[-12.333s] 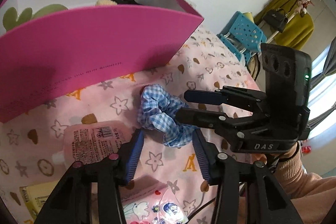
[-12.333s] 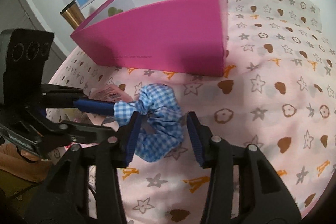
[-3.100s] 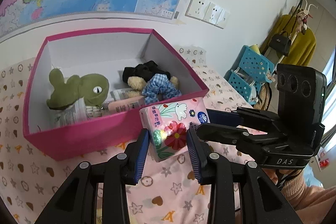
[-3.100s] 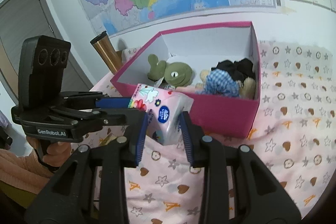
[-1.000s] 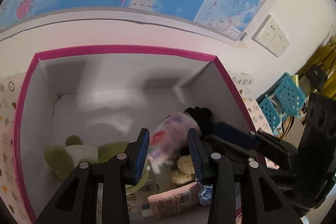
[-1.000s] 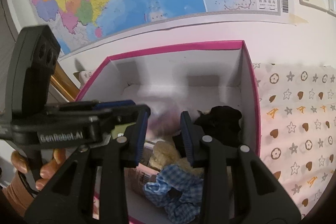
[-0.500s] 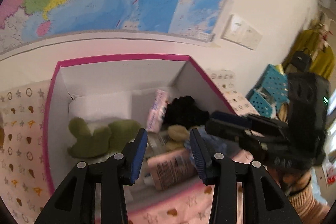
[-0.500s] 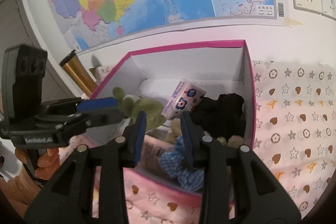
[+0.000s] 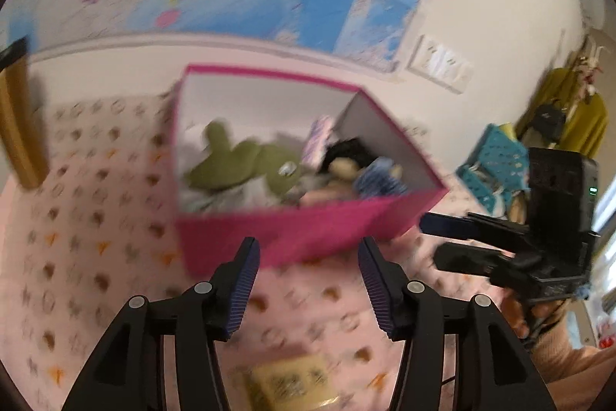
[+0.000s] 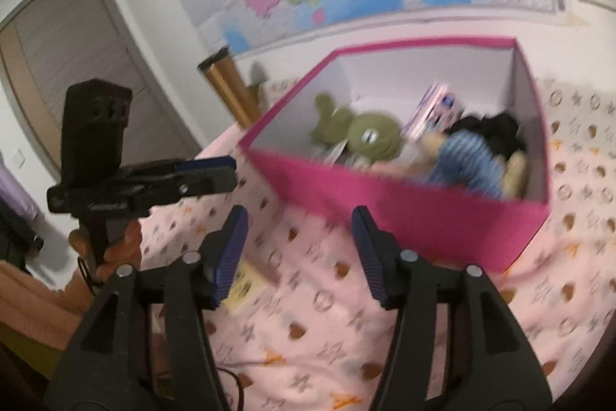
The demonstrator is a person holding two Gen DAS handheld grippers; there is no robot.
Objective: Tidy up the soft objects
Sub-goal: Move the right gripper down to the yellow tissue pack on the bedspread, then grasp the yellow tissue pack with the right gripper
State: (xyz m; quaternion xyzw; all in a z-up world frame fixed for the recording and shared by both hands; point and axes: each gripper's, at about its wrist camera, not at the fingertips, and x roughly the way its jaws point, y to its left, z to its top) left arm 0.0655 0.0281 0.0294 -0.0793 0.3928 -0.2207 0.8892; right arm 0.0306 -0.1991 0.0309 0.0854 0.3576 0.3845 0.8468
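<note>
both grippers empty, tissue pack (image 10: 435, 110) in box (image 10: 404, 207)

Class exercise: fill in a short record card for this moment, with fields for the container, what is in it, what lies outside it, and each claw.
container: pink box, open top, on patterned cloth
inside: green plush, tissue pack, blue scrunchie, black item
outside: yellow packet on the cloth, near side
left claw: open, empty, jaws just widened
right claw: open, empty, jaws just widened

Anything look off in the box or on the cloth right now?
Only the tissue pack: it stands tilted on edge against the back of the pink box, not flat. A yellow packet lies outside on the cloth.
</note>
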